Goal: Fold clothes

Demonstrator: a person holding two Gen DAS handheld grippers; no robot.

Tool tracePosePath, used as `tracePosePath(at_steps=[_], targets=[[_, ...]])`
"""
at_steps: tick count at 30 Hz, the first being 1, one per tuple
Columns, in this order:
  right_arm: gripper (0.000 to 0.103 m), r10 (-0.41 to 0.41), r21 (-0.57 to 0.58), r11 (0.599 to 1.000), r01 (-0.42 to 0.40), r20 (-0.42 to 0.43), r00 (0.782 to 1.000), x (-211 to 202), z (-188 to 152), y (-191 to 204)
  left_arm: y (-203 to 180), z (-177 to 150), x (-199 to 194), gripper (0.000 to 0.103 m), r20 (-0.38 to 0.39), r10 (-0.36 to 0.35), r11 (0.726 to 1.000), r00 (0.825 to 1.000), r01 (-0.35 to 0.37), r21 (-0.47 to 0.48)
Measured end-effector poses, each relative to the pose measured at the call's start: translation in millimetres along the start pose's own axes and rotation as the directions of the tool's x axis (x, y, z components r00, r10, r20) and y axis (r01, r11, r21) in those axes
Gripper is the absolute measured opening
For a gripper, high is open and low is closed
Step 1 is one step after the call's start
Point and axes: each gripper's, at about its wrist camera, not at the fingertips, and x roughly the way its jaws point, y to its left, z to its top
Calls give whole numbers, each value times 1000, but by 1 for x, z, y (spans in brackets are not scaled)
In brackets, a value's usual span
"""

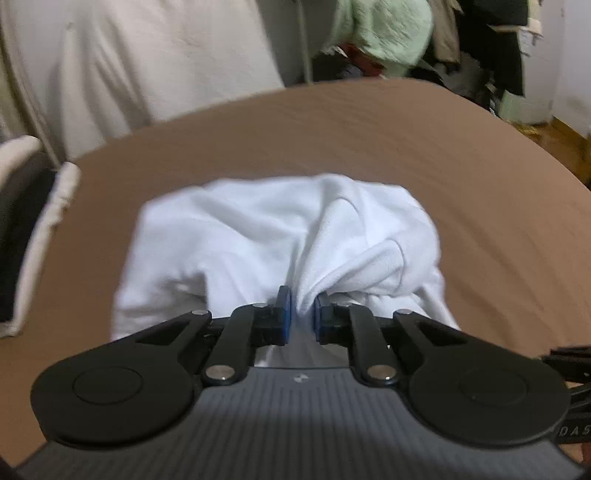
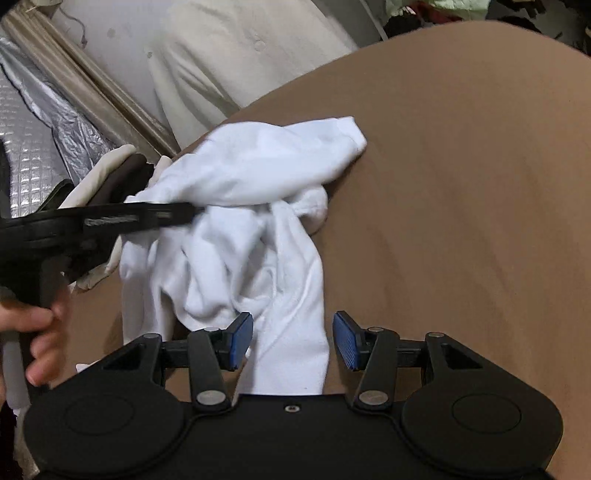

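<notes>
Left wrist view looked across a wide surface [image 1: 424, 147] covered in smooth brown cloth, which filled most of what we saw. Behind its far edge hung pale cream fabric [image 1: 147, 55], and farther right stood a thin metal pole [image 1: 306, 44] with a mint-green garment [image 1: 384, 26] and dark clothes piled in a cluttered corner. A padded cream and dark object [image 1: 33, 229] lay at the surface's left edge.

We found the crumpled white garment [image 1: 258, 236] heaped on the brown cloth directly ahead. Our left gripper [image 1: 303, 314] had its blue pads [image 1: 285, 306] pinched together on a raised fold of that white garment.

From the right wrist view, silver quilted sheeting [image 2: 26, 147] and beige rolled material [image 2: 74, 74] leaned at the far left. The left gripper crossed in from the left as a dark blurred bar, covering part of the garment, with a hand [image 2: 40, 332] gripping its handle. Our right gripper [image 2: 293, 341] held its fingers apart, a strip of the white garment lying between the pads but touching neither.
</notes>
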Motion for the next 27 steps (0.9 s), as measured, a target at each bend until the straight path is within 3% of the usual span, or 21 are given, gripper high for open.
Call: tracePosePath(at_steps=[3,5,7,11,16,19,22,23,24,27], targets=[[54,-10,0,1000,10,-5,1000,2,-2,0,17,4,-24,10,112,96,995,989,-92,-34],[54,-43,1,999,43,-11,999,3,-3,1,31,7,-44,10,208,168,984,964,-150,-97],[55,-65,10,998,66,-14,998,4,-4,1,46,10,-61,10,256,215,971,942,-178,-161],[55,-80,-4,997,80,-12,997,2,-5,4,66,10,-87,10,316,327,944,890,-295,-147],[55,-81,-50,995,80,-13,997,-3,-7,14,132,3,-146,10,346,426,896,836,-337,-290],[57,-66,-76,995,65,-9,998,-6,-7,22,184,-4,-190,10,330,528,831,783,-394,-393],[57,-66,-108,992,65,-2,998,-9,-10,30,233,-22,-222,6,293,650,738,701,-491,-463],[58,-62,-110,992,61,-3,998,-10,-11,32,251,-30,-226,6,264,663,717,701,-492,-494],[58,-57,-109,992,56,-6,998,-10,-11,33,271,-42,-227,6,217,665,694,715,-485,-532],[58,-49,-110,993,47,-19,999,-10,-13,38,318,-81,-207,6,36,629,640,777,-491,-592]])
